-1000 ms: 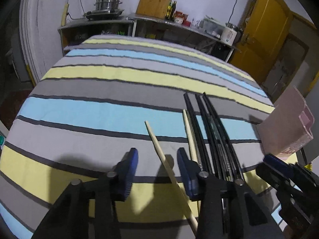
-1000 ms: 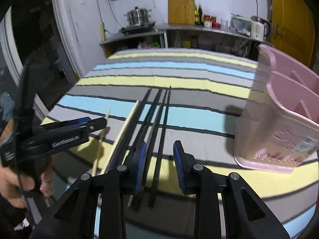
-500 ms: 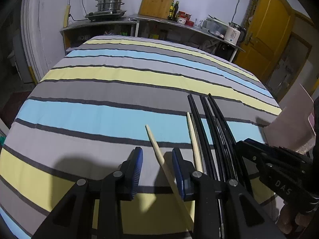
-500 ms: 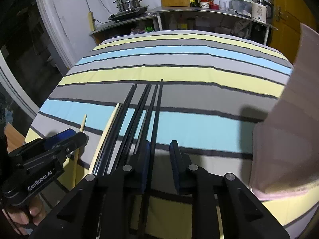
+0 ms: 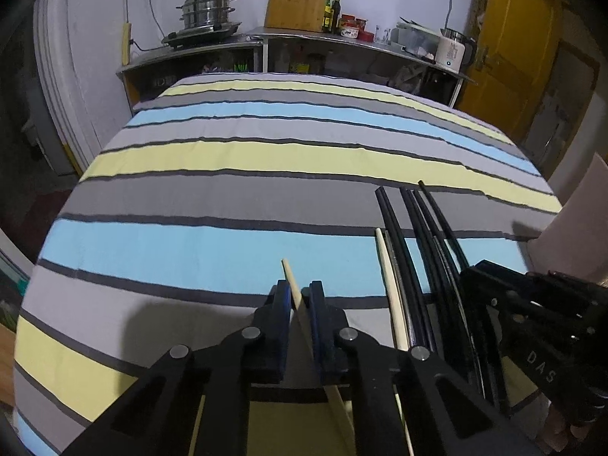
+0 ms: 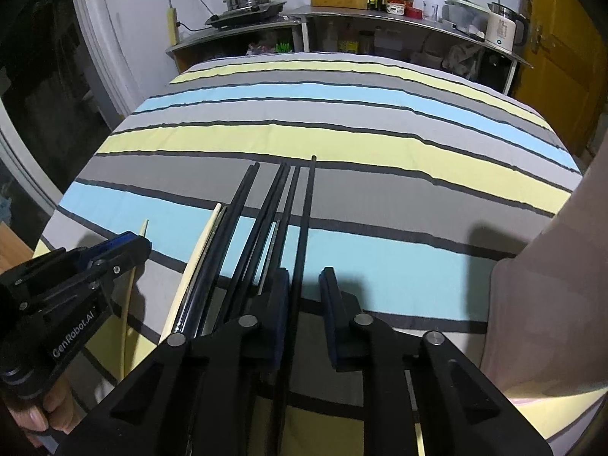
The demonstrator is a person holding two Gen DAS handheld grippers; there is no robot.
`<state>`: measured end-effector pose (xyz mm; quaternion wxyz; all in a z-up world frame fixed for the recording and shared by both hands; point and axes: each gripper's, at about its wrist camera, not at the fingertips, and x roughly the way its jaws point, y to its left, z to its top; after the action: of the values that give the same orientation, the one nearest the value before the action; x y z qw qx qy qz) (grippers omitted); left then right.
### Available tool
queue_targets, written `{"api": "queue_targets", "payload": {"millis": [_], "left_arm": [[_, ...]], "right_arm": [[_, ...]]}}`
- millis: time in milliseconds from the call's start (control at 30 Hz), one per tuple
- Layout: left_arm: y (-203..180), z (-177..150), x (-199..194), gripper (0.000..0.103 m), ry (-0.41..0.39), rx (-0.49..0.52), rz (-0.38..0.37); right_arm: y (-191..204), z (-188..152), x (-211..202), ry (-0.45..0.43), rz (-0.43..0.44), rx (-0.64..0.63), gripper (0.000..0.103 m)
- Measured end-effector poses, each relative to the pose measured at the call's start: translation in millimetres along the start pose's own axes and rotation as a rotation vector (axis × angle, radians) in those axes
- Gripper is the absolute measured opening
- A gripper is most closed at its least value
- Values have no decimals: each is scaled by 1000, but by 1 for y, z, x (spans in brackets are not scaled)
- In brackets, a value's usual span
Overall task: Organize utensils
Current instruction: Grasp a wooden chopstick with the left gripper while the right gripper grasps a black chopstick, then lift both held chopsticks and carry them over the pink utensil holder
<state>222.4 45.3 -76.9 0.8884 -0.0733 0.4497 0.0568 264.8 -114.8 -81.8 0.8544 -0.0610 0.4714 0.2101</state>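
Observation:
A pale wooden chopstick (image 5: 290, 276) lies on the striped cloth, and my left gripper (image 5: 298, 293) is closing, its pads pressed on it. To its right lie a second wooden chopstick (image 5: 387, 277) and several black chopsticks (image 5: 414, 228) in a bundle. In the right wrist view my right gripper (image 6: 304, 279) is closing around the rightmost black chopstick (image 6: 309, 209). The stick sits against the left pad, with a gap to the right pad. My left gripper (image 6: 136, 243) shows at the left there, over the wooden chopstick (image 6: 143, 226). A pink utensil holder (image 6: 551, 285) stands at the right.
The table's striped cloth (image 5: 228, 159) stretches far ahead. Behind it runs a metal counter (image 5: 342, 38) with a steamer pot, cutting board, bottles and a kettle. A yellow door (image 5: 513, 38) is at the back right. A hand holds each gripper.
My left jaws have closed onto the wooden chopstick. My right gripper moved left and down over the black bundle, and its jaws narrowed around one black chopstick.

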Motion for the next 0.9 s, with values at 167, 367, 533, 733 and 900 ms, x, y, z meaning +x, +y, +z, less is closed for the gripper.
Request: {"api": "queue_targets", "payload": {"millis": [167,367,533,733,900], "left_arm": [[11,5,0,5,12,-49,-58],[24,12,-24,5,-27,-96,-139],[24,23,-56,5,-81,-77,-184],[24,30,-95,5,-130,-59,-221],[22,32,-125,5,-155,-47,-252]], "right_arm": [[-4,0,-4,-3,31,22,6],[-5,1,-24,-48,58,40,6],[-1,3,-52,-102,83,41,6],[1,3,-85,-160,104,46,6],[1,2,-108,-197,113,54,6]]}}
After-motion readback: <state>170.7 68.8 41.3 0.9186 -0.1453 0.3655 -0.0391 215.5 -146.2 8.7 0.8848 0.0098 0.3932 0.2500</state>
